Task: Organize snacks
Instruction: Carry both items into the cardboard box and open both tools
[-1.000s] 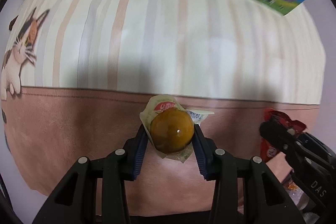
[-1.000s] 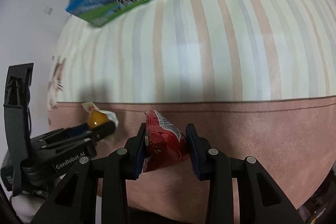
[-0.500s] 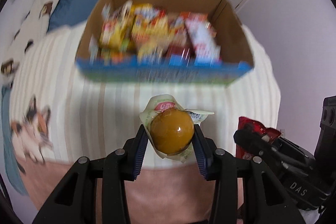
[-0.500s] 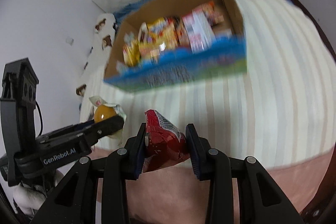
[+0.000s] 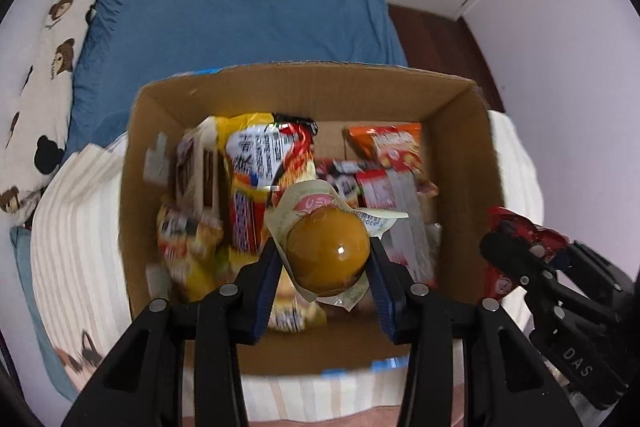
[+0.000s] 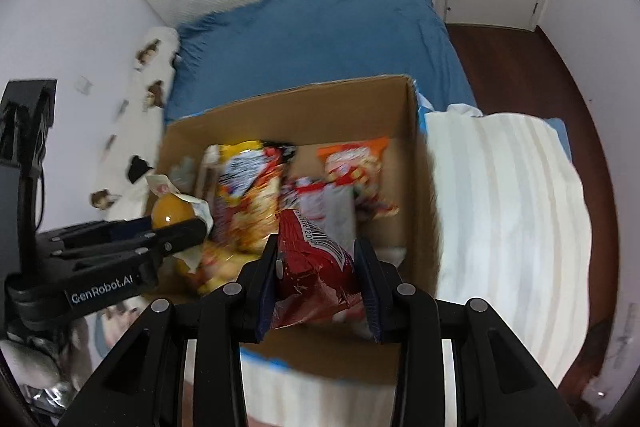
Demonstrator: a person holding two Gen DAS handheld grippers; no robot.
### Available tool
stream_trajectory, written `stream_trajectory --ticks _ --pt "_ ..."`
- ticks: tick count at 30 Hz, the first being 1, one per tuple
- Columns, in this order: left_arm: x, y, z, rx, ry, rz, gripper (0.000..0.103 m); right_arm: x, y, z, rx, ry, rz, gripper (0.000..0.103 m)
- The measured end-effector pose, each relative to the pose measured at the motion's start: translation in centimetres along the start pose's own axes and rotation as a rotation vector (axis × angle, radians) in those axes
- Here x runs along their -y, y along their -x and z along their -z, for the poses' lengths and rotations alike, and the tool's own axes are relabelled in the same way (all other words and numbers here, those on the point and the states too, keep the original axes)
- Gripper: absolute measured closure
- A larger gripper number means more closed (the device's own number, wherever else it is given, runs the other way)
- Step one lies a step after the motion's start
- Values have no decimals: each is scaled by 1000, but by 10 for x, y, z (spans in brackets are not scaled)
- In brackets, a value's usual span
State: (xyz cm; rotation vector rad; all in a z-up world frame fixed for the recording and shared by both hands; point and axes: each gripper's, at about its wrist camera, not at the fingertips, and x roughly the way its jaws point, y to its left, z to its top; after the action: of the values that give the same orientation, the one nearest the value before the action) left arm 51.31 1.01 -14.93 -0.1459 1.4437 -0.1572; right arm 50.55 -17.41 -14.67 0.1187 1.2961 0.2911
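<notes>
While both hands hang over the box, the left hand-held gripper [image 5: 328, 259] is clamped on a round amber jelly cup in a clear crinkly wrapper [image 5: 328, 257], pads on its left & right sides, wrapper flaps poking out above and below. The right hand-held gripper [image 6: 316, 279] is clamped on a red foil snack packet w/ a barcode [image 6: 314, 267], squeezed across its width.

Below both sits an open brown cardboard box w/ blue print outside [image 5: 460, 155], resting on a striped cream blanket [image 6: 508, 211] on the bed; beyond is a blue sheet [image 5: 240, 11]. The box already holds yellow, red & orange snack bags [image 5: 256, 163], packed mostly to its left & middle.

Handling, prob.: cup is light, stiff-ish but smooth and rounded, so it could squirt out – grip at the widest part, as now. Packet is light, soft, crushable, foil slippery; hold mid-body, gently. Free floor shows along the box's near side and right part, the likeliest drop spots.
</notes>
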Motion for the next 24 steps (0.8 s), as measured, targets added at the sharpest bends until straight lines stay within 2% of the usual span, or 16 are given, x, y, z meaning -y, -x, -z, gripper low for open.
stream_trajectory --ticks 3,6,12,15,16,17,18,20,24 --pt "-4 -25 -21 -62 -2 -9 64 8 -25 -21 -68 -2 40 64" --pt "-11 -50 -35 -129 16 -3 64 15 -41 -29 -118 -13 53 64" --pt "-21 -72 -41 -193 37 -9 63 24 -71 -38 -196 -25 83 62" --pt "-32 -80 -39 -233 99 27 61 31 -82 -39 -260 -58 74 41" --pt "-35 -81 -38 -240 108 41 58 30 -85 -37 -266 -58 64 35" --pt "-38 -81 -37 -237 115 43 50 29 -86 -36 -275 -60 57 34" --pt "-39 -79 -35 -225 108 23 35 28 -85 -34 -280 -60 60 30" --pt "-40 -75 -33 -211 82 -3 16 24 -87 -32 -291 -55 49 21" --pt "-44 -65 -24 -198 74 -5 15 14 -87 -27 -287 -49 59 9"
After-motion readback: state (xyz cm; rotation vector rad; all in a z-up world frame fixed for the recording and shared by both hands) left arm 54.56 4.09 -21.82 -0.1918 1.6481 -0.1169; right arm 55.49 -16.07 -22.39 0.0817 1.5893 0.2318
